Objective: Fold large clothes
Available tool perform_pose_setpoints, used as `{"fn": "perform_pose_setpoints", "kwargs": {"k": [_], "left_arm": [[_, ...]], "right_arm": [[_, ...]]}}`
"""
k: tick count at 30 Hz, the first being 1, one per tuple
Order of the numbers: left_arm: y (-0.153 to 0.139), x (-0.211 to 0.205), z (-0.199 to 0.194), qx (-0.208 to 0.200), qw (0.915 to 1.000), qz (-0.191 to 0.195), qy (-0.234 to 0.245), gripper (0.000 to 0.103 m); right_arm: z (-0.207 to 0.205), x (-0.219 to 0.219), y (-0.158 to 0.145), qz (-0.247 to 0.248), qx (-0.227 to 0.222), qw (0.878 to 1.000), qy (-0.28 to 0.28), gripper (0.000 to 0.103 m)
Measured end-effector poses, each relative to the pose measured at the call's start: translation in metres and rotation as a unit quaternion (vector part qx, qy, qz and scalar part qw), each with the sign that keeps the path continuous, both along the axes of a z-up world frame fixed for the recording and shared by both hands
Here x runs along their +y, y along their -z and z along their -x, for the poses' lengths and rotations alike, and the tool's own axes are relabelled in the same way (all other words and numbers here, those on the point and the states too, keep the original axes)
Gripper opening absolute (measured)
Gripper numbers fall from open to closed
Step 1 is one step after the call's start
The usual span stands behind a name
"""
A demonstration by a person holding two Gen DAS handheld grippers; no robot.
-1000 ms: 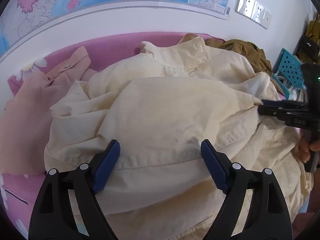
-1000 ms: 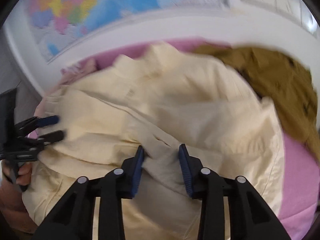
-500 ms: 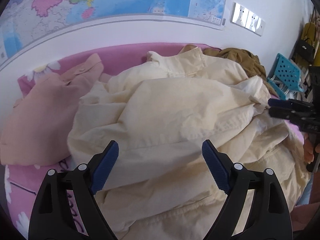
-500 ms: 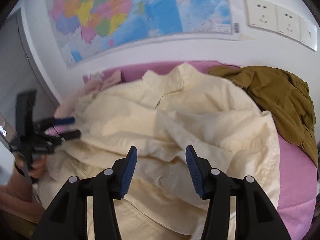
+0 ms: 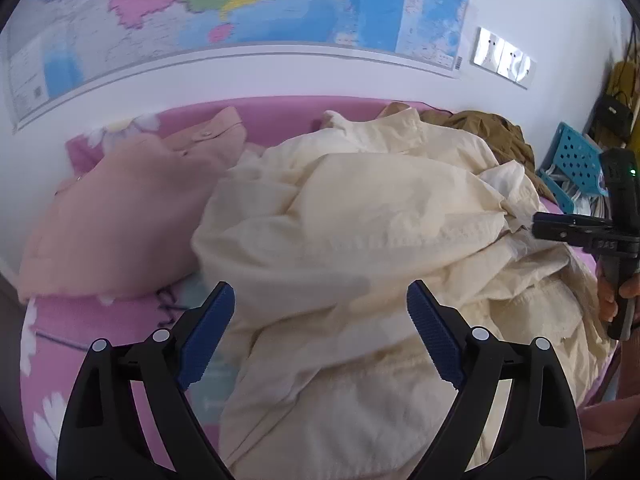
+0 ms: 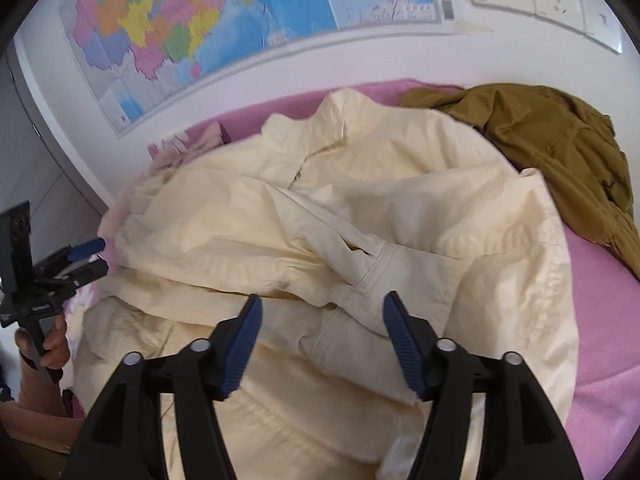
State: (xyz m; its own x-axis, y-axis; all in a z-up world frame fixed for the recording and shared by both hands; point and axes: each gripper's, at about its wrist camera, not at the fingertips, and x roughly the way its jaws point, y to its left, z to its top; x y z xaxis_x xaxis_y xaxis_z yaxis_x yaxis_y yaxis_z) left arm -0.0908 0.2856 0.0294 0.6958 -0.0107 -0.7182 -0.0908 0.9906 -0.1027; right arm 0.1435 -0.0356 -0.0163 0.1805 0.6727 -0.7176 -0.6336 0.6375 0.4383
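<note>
A big cream jacket [image 5: 380, 216] lies crumpled on the pink bedspread [image 5: 80, 344], its collar toward the wall. My left gripper [image 5: 320, 292] hovers over the jacket's near left edge, jaws wide and still opening, with nothing pressed between the blue pads. In the right wrist view the jacket [image 6: 340, 208] fills the middle. My right gripper [image 6: 323, 302] hangs above a folded sleeve seam; its jaws are opening and the pads do not touch the cloth. Each gripper shows in the other's view: the right gripper [image 5: 535, 227] at the jacket's right edge, the left gripper [image 6: 103, 255] at its left edge.
A pale pink garment [image 5: 132, 208] lies left of the jacket. An olive-brown garment [image 6: 560, 152] is heaped at the back right. A blue perforated crate [image 5: 576, 168] stands beyond the bed's right side. A map and sockets hang on the wall behind.
The right gripper's jaws, narrow around a fold of the jacket before, have spread and the fold has dropped out. Both grippers have drawn back and risen from the jacket.
</note>
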Motion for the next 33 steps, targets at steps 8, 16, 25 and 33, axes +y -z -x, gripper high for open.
{"fn": "perform_pose_setpoints", "kwargs": {"k": [8,16,25,33], "left_arm": [[0.0,0.022,0.047,-0.004,0.9992,0.036,-0.02,0.088],[0.034,0.038,0.084,0.043,0.9955,0.075,-0.038,0.088],[0.059,0.048,0.129,0.056,0.9827,0.174,-0.028,0.089],[0.073,0.027,0.132,0.07,0.9725,0.221,0.022,0.092]], "right_arm": [[0.021,-0.049,-0.018,-0.049,0.013,0.999,0.016,0.068],[0.052,-0.102,-0.01,-0.057,0.028,0.997,0.045,0.077],[0.066,-0.163,0.023,-0.092,0.089,0.987,0.096,0.091],[0.08,-0.172,0.064,-0.122,0.162,0.975,0.087,0.093]]}}
